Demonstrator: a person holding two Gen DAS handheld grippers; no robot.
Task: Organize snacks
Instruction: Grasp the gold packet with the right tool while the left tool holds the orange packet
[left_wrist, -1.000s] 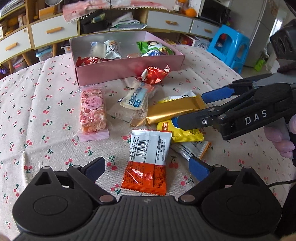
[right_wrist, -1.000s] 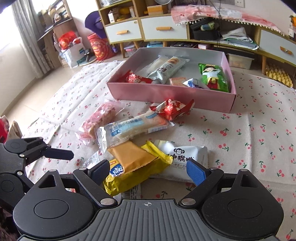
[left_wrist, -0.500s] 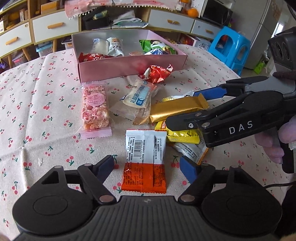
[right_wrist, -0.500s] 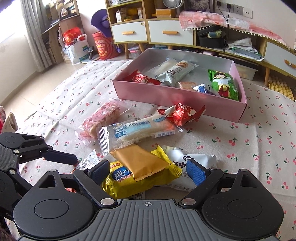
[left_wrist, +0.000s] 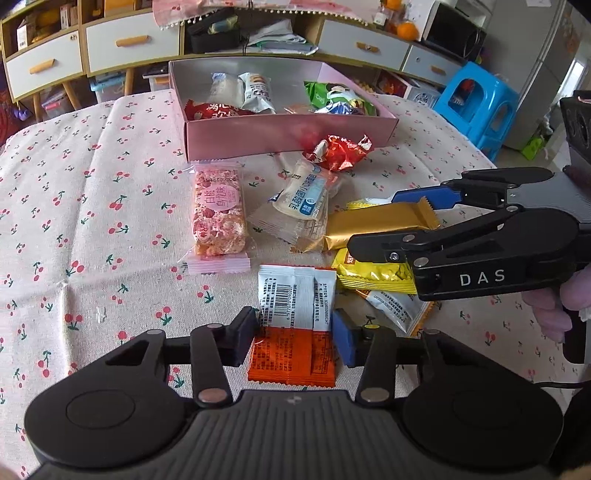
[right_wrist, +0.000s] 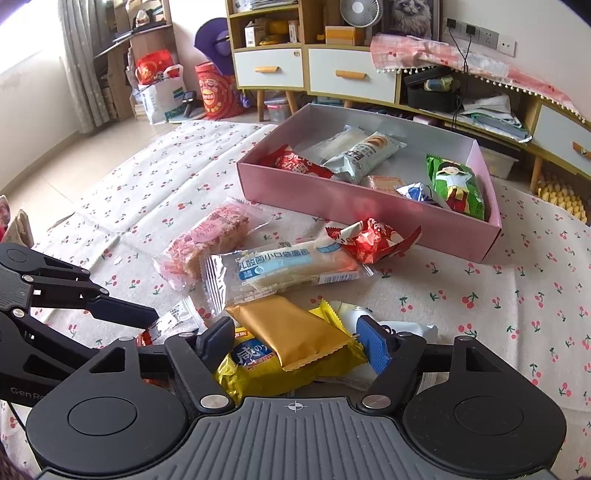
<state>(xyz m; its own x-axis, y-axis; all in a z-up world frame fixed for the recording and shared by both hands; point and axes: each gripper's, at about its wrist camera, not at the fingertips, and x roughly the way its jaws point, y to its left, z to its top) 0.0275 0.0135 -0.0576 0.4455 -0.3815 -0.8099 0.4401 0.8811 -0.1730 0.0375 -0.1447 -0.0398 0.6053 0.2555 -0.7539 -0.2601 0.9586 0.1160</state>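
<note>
My left gripper is closing on an orange-and-white packet that lies flat on the cherry-print cloth, and both pads touch its side edges. To its right, my right gripper is closing around a gold packet stacked on a yellow packet. Its pads stand just off the packets' edges. A white packet lies under that pile. The pink box at the far side holds several snacks.
A pink rice bar, a clear bread packet and a red foil snack lie between the grippers and the box. A gloved hand holds the right gripper. A blue stool and a drawer unit stand beyond the table.
Both pairs of jaws have narrowed. The left pads came in from well apart to the orange-and-white packet's edges. The right pads closed in toward the gold and yellow packets.
</note>
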